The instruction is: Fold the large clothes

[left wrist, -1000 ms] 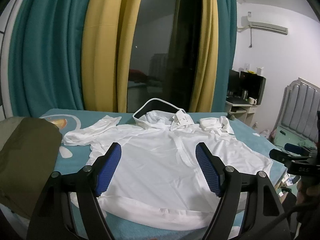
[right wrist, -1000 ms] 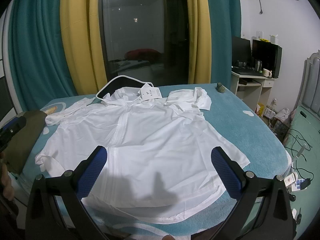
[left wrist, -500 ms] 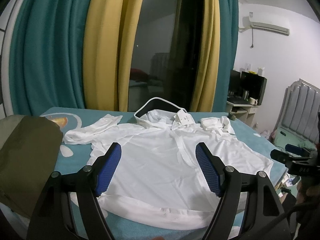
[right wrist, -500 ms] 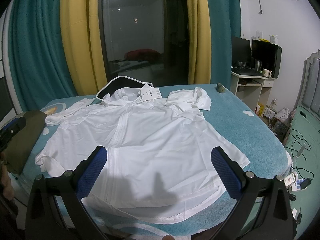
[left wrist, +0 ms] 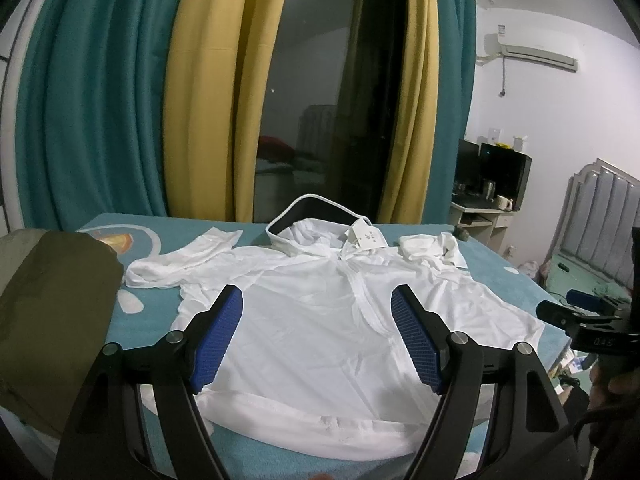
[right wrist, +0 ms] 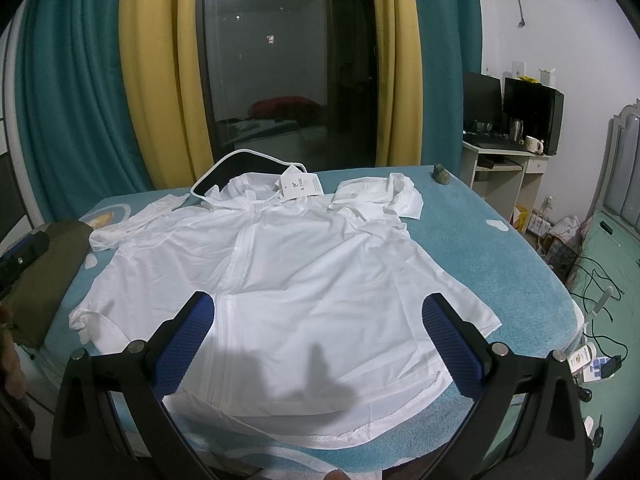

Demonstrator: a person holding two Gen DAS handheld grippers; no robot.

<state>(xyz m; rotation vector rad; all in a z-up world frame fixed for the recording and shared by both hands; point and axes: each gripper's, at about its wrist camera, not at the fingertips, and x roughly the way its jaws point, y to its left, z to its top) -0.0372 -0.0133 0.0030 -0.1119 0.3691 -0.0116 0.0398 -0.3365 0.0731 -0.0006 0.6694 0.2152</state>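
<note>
White hooded jacket [right wrist: 304,276] lies spread flat, front up, on the teal tabletop [right wrist: 480,256], hood toward the window, paper tag [right wrist: 301,186] at the collar. Left gripper [left wrist: 317,338] and right gripper [right wrist: 320,340] both wide open, empty, hovering over the hem edge. Olive garment [left wrist: 48,312] sits on the tabletop's left side.

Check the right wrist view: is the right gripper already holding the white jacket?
No, the right gripper hangs open above the white jacket, which lies flat with no fabric between the jaws.
</note>
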